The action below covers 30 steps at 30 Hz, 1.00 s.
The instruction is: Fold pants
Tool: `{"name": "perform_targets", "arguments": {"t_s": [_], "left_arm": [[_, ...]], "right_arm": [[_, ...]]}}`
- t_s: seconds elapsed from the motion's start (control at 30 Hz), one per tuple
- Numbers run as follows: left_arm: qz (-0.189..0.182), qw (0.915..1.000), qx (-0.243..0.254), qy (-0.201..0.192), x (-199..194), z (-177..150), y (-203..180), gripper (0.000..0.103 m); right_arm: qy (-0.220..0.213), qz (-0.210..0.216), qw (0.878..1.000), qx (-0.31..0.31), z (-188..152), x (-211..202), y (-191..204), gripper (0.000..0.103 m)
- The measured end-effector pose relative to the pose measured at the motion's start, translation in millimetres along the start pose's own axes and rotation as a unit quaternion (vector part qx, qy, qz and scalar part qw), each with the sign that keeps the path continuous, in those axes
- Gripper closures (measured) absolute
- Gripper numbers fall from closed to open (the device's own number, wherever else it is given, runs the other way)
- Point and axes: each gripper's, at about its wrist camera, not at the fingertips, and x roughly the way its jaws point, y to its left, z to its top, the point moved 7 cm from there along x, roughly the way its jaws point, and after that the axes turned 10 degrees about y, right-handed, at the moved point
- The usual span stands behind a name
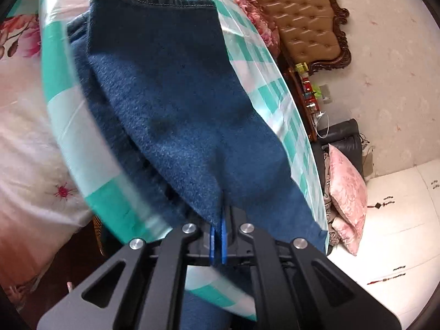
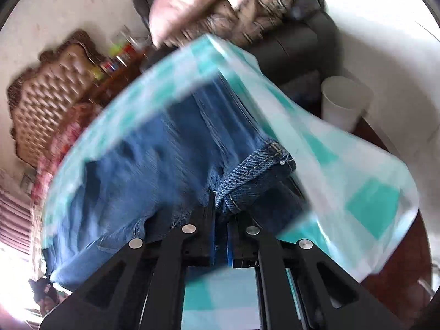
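The pants [image 1: 170,104] are dark blue jeans with a fleece lining, lying on a table with a teal-and-white checked cover [image 1: 68,115]. My left gripper [image 1: 217,225] is shut on a fleece-lined edge of the pants and lifts it off the table. In the right wrist view the denim side of the pants [image 2: 154,159] spreads over the same cover [image 2: 343,165]. My right gripper [image 2: 220,214] is shut on the pants next to a stitched leg hem [image 2: 255,173]. The right view is motion-blurred.
A tufted brown headboard [image 1: 305,19] and a dark shelf of small items [image 1: 308,93] stand beyond the table. A pink cushion [image 1: 348,198] rests on a dark chair. A white cup [image 2: 342,101] stands right of the table. Floral bedding [image 1: 24,143] lies left.
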Motion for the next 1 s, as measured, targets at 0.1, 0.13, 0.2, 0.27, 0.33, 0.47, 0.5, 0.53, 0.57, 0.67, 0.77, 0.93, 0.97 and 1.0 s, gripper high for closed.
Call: {"name": "perform_targets", "arguments": {"t_s": [0.1, 0.13, 0.2, 0.27, 0.33, 0.47, 0.5, 0.53, 0.57, 0.67, 0.77, 0.93, 0.97, 1.0], "left_arm": [[0.008, 1.0000, 0.004, 0.002, 3, 1, 0, 0.100], [0.003, 1.0000, 0.002, 0.002, 4, 2, 2, 0.100], [-0.008, 1.0000, -0.004, 0.000, 4, 4, 4, 0.097], [-0.011, 0.9999, -0.010, -0.006, -2, 6, 10, 0.085], [-0.012, 0.9994, -0.020, -0.026, -13, 16, 21, 0.081], [-0.043, 0.9950, -0.063, -0.064, -40, 45, 45, 0.080], [-0.047, 0.9930, -0.074, -0.078, -49, 56, 53, 0.080], [-0.051, 0.9919, -0.081, -0.084, -53, 61, 57, 0.081], [-0.054, 0.9911, -0.085, -0.087, -56, 67, 60, 0.084], [-0.020, 0.9927, -0.085, -0.083, -63, 75, 64, 0.100], [0.028, 0.9937, -0.052, -0.095, -73, 70, 57, 0.100], [0.122, 0.9824, -0.021, -0.139, -93, 74, 48, 0.078], [0.161, 0.9715, 0.004, -0.173, -103, 74, 37, 0.058], [0.188, 0.9606, 0.030, -0.202, -110, 71, 25, 0.052]], "right_arm": [[0.000, -0.005, 1.000, 0.004, 2, 3, -4, 0.098], [0.004, -0.013, 1.000, 0.006, 1, 10, -5, 0.098], [-0.002, -0.023, 1.000, 0.003, 0, 11, -5, 0.098], [-0.008, -0.022, 1.000, 0.004, -2, 10, -5, 0.098], [-0.010, -0.020, 1.000, 0.012, -3, 12, -7, 0.099], [-0.015, -0.031, 0.999, 0.013, -4, 13, -6, 0.100], [-0.016, -0.033, 0.999, 0.016, -4, 13, -5, 0.100], [-0.017, -0.033, 0.999, 0.018, -5, 13, -5, 0.100], [-0.017, -0.034, 0.999, 0.020, -5, 13, -5, 0.100], [-0.015, -0.041, 0.999, 0.022, -4, 13, -4, 0.100], [-0.011, -0.040, 0.999, 0.033, -3, 13, -5, 0.100], [-0.006, -0.061, 0.998, 0.020, -1, 12, -1, 0.099], [-0.007, -0.060, 0.998, 0.023, -1, 10, -1, 0.096], [-0.009, -0.060, 0.998, 0.028, -1, 7, -3, 0.088]]}}
